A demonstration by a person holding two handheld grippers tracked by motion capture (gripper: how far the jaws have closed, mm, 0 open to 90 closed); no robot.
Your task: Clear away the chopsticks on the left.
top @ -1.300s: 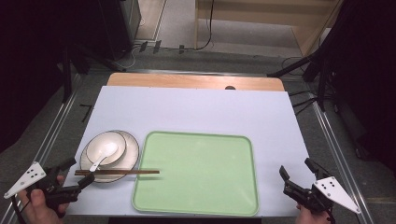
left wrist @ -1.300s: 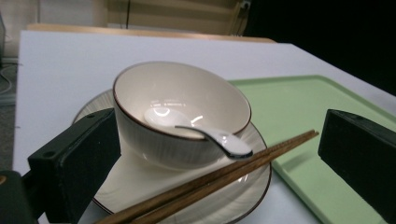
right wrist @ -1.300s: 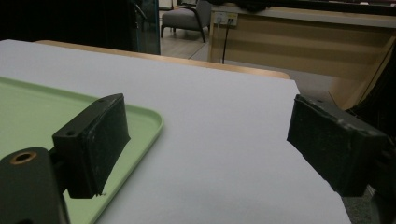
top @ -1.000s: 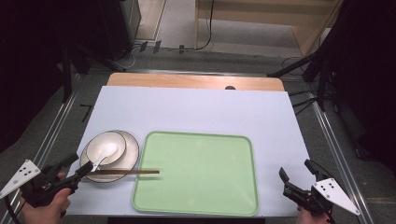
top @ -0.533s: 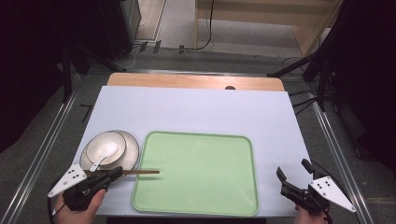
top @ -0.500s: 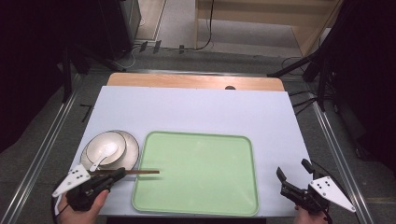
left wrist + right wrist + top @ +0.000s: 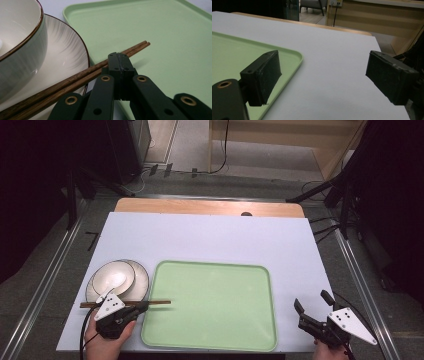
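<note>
Wooden chopsticks [image 7: 125, 303]: a dark brown pair lying side by side at the near left of the desk, resting across the near rim of the plate with their right tips over the left edge of the tray.
My left gripper [image 7: 119, 65]: its jaws are pressed flat together with no gap, and they have just been closing. In the left gripper view the closed tips sit just on the near side of the chopsticks, close to their right end; I cannot tell whether the tips touch the wood, and nothing lies between the pads.
My left hand [image 7: 106, 337]: at the near left edge of the desk, just near of the chopsticks, with the cable looping off to its left.
Bowl [image 7: 111, 278]: pale with a dark rim, standing on the plate, just far of the chopsticks; something white lies inside it.
Plate [image 7: 140, 276]: pale with a thin dark rim, just left of the tray.
Tray [image 7: 215, 305]: light green, rounded corners, its inside bare, in the near middle of the desk.
My right gripper [image 7: 309, 307]: jaws spread wide with nothing between them, hovering at the near right, well apart from the tray's right edge.
Desk [image 7: 210, 237]: white sheet over a wooden top that shows along the far edge.
</note>
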